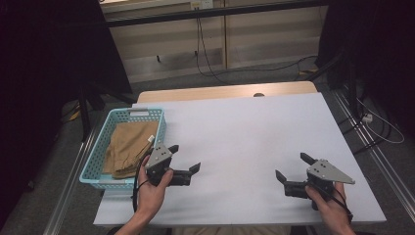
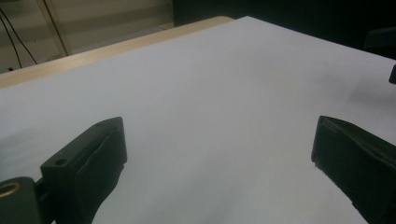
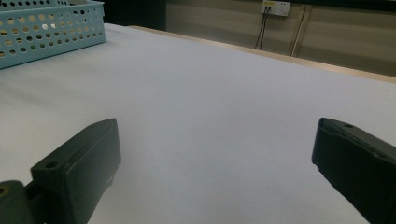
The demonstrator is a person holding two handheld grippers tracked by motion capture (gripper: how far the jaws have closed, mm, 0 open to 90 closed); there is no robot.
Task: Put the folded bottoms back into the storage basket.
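- On the left side of the surface (image 1: 244,132) sits a blue basket (image 1: 100,147), and a folded brown cloth (image 1: 128,147) lies inside it.
- Just beside the basket's near right corner is the left gripper (image 1: 185,157). Its jaws are spread wide and hold nothing.
- Those jaws point to the right, away from the cloth, so the cloth lies behind and to the left of them.
- Far over on the right side is the right gripper (image 1: 288,167), well apart from the basket. Its jaws are wide too, and hold nothing.
- The cloth's long side runs from the near end of the basket to the far end.
- I think the left gripper should go for the cloth, since it is much nearer. It would need to turn back toward the basket first.
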